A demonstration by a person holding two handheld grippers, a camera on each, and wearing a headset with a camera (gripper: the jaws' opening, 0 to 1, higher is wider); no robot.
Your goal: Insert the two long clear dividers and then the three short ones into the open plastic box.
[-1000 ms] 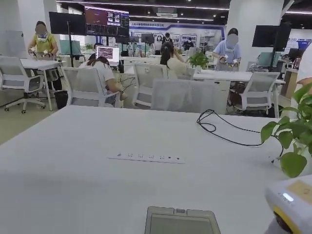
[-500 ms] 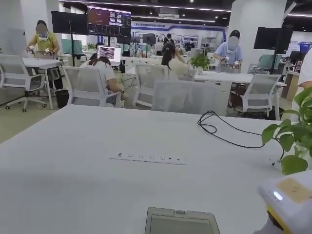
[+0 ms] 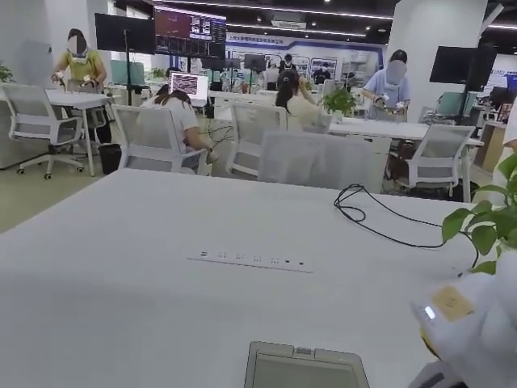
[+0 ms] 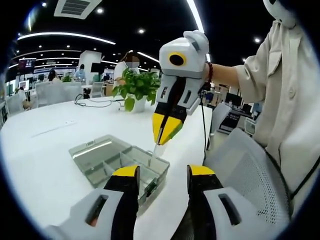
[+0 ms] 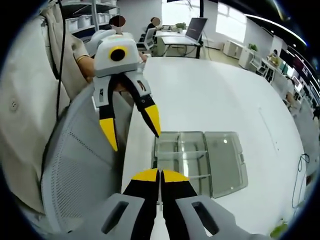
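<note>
Apparently a clear divider (image 4: pixel 155 149), likely light and slippery, is pinched top-edge in the closed right tool (image 4: pixel 161 140) above the box (image 4: pixel 159 170); the left tool (image 4: pixel 162 172) is held wide.

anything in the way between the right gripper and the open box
Nothing visible does. The right gripper, shut on what looks like a thin clear divider, hangs just over the open box with only air between. The left gripper, open, sits off to one side.
</note>
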